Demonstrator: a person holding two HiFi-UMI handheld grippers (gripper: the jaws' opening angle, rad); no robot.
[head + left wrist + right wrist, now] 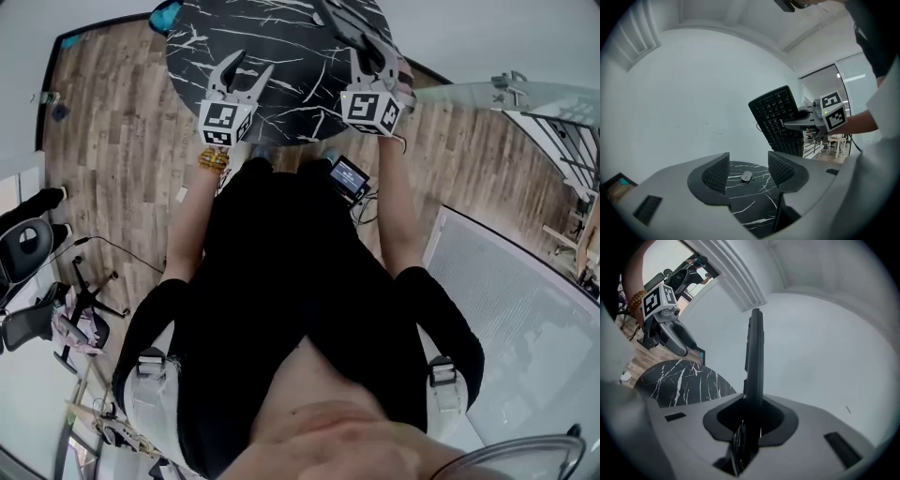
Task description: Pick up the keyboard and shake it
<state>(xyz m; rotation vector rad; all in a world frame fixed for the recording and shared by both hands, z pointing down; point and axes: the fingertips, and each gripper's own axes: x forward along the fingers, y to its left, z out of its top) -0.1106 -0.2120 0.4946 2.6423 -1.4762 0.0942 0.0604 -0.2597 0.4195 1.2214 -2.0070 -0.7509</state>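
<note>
Gripping the keyboard, the right gripper has its jaws drawn in to a narrow gap, with the board's thin body filling that gap. In the right gripper view the keyboard is seen edge-on. It rises straight up out of the jaws as a dark vertical slab against the white wall. One end is seated deep between the jaws and the rest stands free.

From the left gripper view the same keyboard hangs in the air, well above the black marble table. It is tilted, its key face turned toward that camera. The right gripper clamps it at the edge nearest the person.

The left gripper holds nothing. Its fingers stand well apart, ribbed inner faces showing, with only open space between them. Beyond that gap a small grey mouse lies on the tabletop, apart from both fingers.

In the head view both grippers are raised over the near edge of the round table. The left is empty and splayed. The right is closed on the keyboard, which runs away toward the top of the frame.
</note>
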